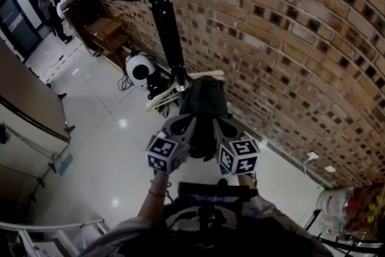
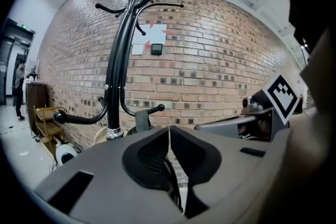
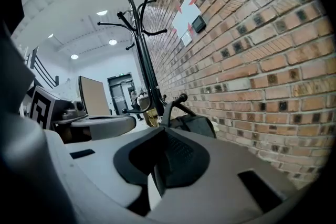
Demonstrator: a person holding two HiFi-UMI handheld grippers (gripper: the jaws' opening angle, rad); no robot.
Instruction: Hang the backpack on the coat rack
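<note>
The black coat rack (image 1: 163, 6) stands against the brick wall. The dark backpack (image 1: 204, 106) hangs from it low on the pole. In the right gripper view the backpack (image 3: 197, 124) has its top loop over a knobbed hook (image 3: 181, 97). The left gripper view shows that loop (image 2: 142, 121) beside the pole (image 2: 116, 71). My left gripper (image 1: 182, 124) and right gripper (image 1: 224, 126) flank the bag's lower part. Both are shut, with nothing seen pressed between the left gripper's (image 2: 169, 131) or the right gripper's (image 3: 164, 134) jaws.
The brick wall (image 1: 289, 39) runs along the right. By the rack's foot are pale wooden sticks (image 1: 161, 98) and a round white device (image 1: 140, 68). A wooden shelf (image 1: 107, 32) is further back, a brown panel (image 1: 27, 102) at left, bottles (image 1: 343, 207) at lower right.
</note>
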